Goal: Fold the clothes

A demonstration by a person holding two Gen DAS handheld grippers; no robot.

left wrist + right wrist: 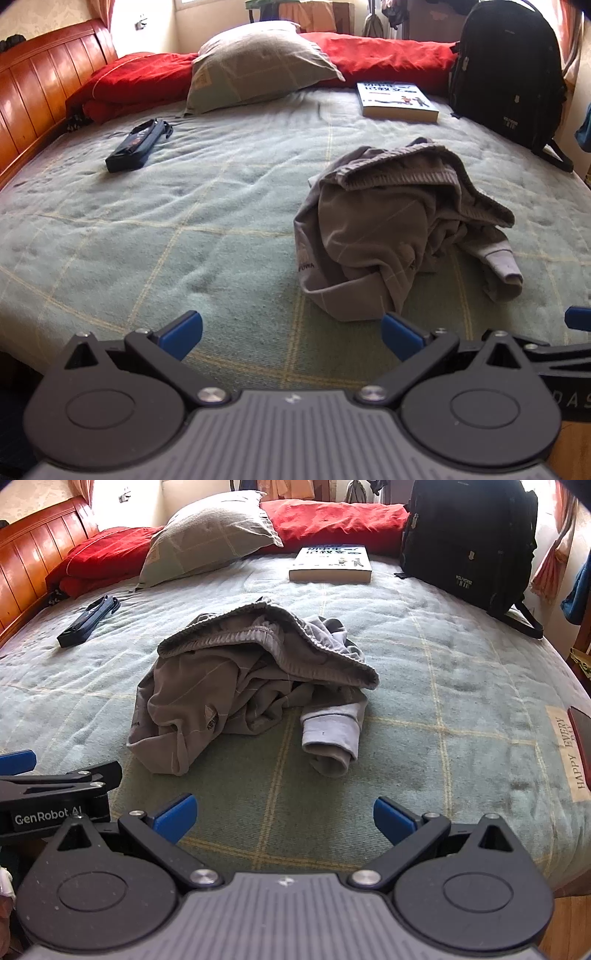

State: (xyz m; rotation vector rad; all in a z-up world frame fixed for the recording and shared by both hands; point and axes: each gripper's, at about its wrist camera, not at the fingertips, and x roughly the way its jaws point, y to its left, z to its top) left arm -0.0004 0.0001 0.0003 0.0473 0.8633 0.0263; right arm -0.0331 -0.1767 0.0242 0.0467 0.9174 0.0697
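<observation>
A crumpled grey garment [399, 229] with a ribbed waistband lies in a heap on the green checked bedspread [184, 229]. In the right wrist view the same grey garment [251, 679] sits ahead and slightly left, one cuffed leg end sticking out toward me. My left gripper [291, 336] is open near the bed's front edge, the heap just beyond its right blue finger. My right gripper [284, 819] is open too, a short way in front of the heap, nothing between its fingers. Part of the left gripper shows at the left edge of the right wrist view.
At the back lie a grey pillow [258, 62], a red quilt [388, 59], a book [397, 101] and a black backpack [509, 74]. A dark flat case [136, 146] lies at the left. A wooden headboard [37, 88] runs along the left side.
</observation>
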